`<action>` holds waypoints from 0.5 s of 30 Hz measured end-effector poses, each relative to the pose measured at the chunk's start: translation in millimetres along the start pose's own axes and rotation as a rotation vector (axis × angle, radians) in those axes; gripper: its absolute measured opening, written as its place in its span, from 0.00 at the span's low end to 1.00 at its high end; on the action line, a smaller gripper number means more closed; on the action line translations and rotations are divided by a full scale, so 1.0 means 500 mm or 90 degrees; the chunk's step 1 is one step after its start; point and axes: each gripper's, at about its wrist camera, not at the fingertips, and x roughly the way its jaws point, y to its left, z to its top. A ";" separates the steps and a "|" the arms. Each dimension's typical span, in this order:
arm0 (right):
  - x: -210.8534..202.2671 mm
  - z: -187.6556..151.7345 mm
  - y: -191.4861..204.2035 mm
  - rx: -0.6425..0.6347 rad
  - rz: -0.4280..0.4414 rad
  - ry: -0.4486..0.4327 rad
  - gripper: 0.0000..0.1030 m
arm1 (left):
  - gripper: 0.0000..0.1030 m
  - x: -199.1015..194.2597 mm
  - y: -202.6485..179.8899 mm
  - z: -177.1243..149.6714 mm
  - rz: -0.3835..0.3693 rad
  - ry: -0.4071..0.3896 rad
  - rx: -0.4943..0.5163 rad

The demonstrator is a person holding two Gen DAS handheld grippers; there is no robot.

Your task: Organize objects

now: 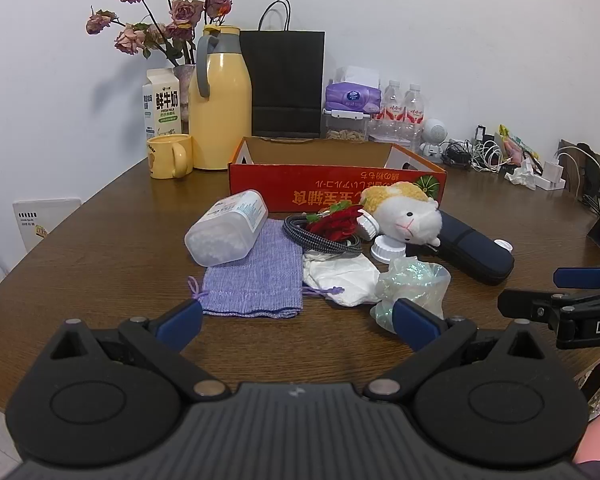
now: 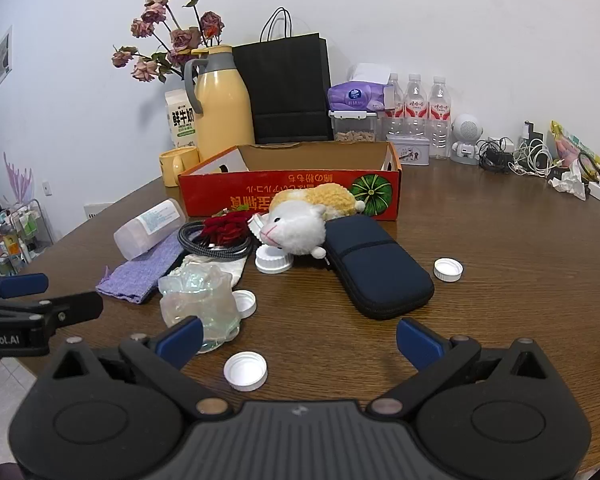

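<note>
An open red cardboard box [image 1: 336, 192] stands mid-table. In front of it lie a clear jar [image 1: 226, 228] on its side, a purple knit pouch [image 1: 256, 280], a coiled cable [image 1: 320, 236], a white-and-yellow plush toy [image 1: 404, 210], a dark blue case [image 2: 376, 268], crumpled iridescent plastic [image 2: 200, 300] and several white caps. My left gripper [image 1: 298, 326] is open just short of the pouch, holding nothing. My right gripper [image 2: 299, 342] is open too. One white cap [image 2: 245, 370] lies on the table between its fingers, untouched.
Along the wall stand a yellow thermos [image 1: 218, 100], a yellow mug [image 1: 168, 156], a milk carton [image 1: 160, 104], a black paper bag [image 1: 286, 80], dried flowers, tissues and water bottles [image 2: 416, 116]. Chargers and tangled cables [image 2: 528, 158] fill the back right. The table's rounded edge curves at left.
</note>
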 end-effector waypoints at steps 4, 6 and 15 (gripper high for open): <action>0.000 0.000 0.000 0.000 0.000 0.000 1.00 | 1.00 0.000 0.000 0.000 0.000 0.000 0.000; 0.001 -0.001 -0.001 0.001 0.000 0.001 1.00 | 1.00 0.001 0.001 0.000 0.000 0.000 0.000; 0.003 -0.003 0.000 0.001 0.000 0.003 1.00 | 1.00 0.001 0.001 -0.001 0.000 0.002 -0.004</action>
